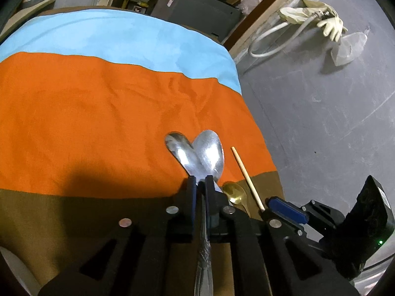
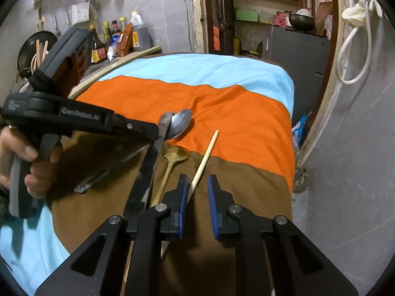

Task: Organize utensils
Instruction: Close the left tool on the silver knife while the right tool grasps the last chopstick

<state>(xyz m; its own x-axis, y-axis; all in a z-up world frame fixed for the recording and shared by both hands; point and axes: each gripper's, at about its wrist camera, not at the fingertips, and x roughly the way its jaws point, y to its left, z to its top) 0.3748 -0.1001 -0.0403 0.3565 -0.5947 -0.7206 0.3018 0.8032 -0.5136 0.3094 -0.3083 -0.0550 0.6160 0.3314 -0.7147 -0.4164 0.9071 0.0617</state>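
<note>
My left gripper (image 1: 199,180) is shut on the necks of two steel spoons (image 1: 195,150), whose bowls fan out in a V over the orange stripe of the cloth. In the right wrist view a hand (image 2: 27,162) holds that gripper (image 2: 158,135), and the two spoons (image 2: 181,123) hang crossed from its tip. A gold spoon (image 2: 172,157) lies on the brown stripe beside them. A wooden chopstick (image 2: 208,148) runs between the fingers of my right gripper (image 2: 197,180), against the left pad (image 2: 182,197). The right pad stands clear of it, so this gripper is open.
A blue, orange and brown striped cloth (image 1: 98,111) covers the table. Its right edge drops to grey floor (image 1: 321,123). A white hose and gloves (image 1: 321,17) lie there. Bottles (image 2: 116,39) and a pan stand at the back left, a grey cabinet (image 2: 298,46) behind the table.
</note>
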